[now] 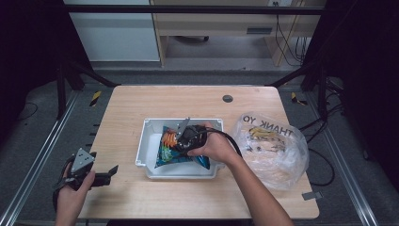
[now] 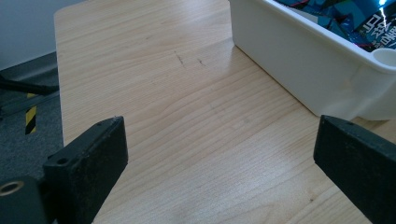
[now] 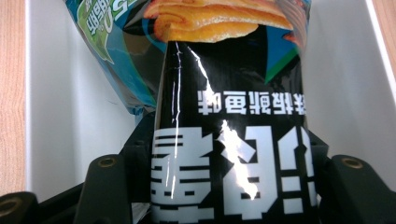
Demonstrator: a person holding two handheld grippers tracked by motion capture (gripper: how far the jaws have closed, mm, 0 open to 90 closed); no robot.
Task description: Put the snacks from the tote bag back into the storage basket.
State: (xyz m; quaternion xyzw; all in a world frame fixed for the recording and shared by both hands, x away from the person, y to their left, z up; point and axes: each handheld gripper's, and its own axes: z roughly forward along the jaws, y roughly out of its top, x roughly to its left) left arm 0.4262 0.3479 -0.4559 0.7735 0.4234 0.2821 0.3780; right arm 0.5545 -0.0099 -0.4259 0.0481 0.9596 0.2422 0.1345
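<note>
A black snack bag point(image 3: 233, 140) with white lettering and a picture of orange chips sits between the jaws of my right gripper point(image 3: 229, 177), and both jaws press on its sides. In the high view, the right gripper point(image 1: 181, 136) reaches down into the white bin point(image 1: 143, 141) at the table's middle, holding the snack bag point(image 1: 167, 153) inside it. A blue-green bag point(image 3: 116, 60) lies next to it in the bin. My left gripper point(image 1: 110, 173) hovers at the table's front left edge. Its jaws point(image 2: 219, 140) stand wide apart over bare wood.
A crumpled clear plastic bag point(image 1: 270, 148) printed with "THANK YOU" lies right of the bin. A round grommet point(image 1: 227, 98) sits near the table's far edge. The bin's near wall point(image 2: 299, 70) is close ahead of the left gripper.
</note>
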